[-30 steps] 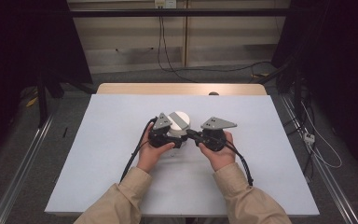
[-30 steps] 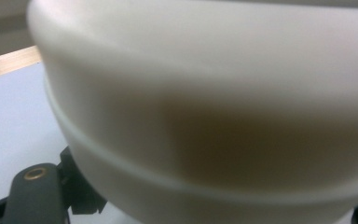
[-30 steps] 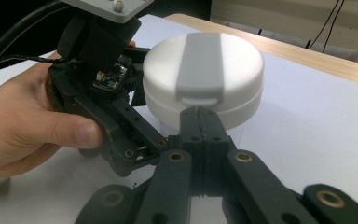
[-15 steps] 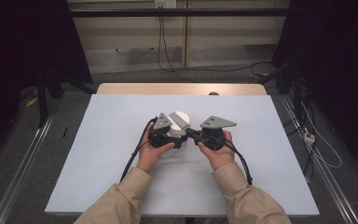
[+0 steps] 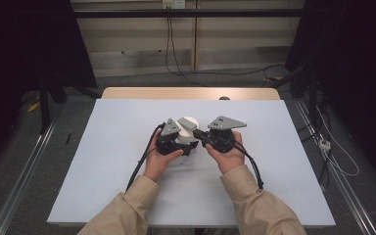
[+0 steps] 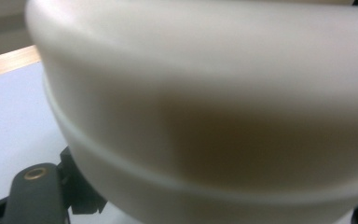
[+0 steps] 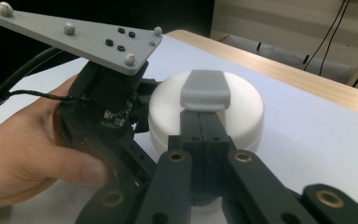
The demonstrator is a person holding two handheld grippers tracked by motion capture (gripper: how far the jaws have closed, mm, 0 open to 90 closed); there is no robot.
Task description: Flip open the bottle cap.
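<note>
A pale blue-white bench (image 5: 127,147) stands mid-scene, with a wooden strip (image 5: 186,93) along its far edge. Black cables (image 5: 176,54) hang on the beige far wall and trail over the grey floor (image 5: 24,161). Dark curtains (image 5: 24,44) flank both sides. A white plug (image 5: 324,144) lies right of the bench.

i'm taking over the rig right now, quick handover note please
Left gripper: shut on the white round container, steadying its side.
Right gripper: jaws shut, tips at the container's grey tab on the lid.
Container sits mid-table on the white table, between both hands.
Done: container braced, tab reached.
Left: probably lift the tab; lid looks unopened.
</note>
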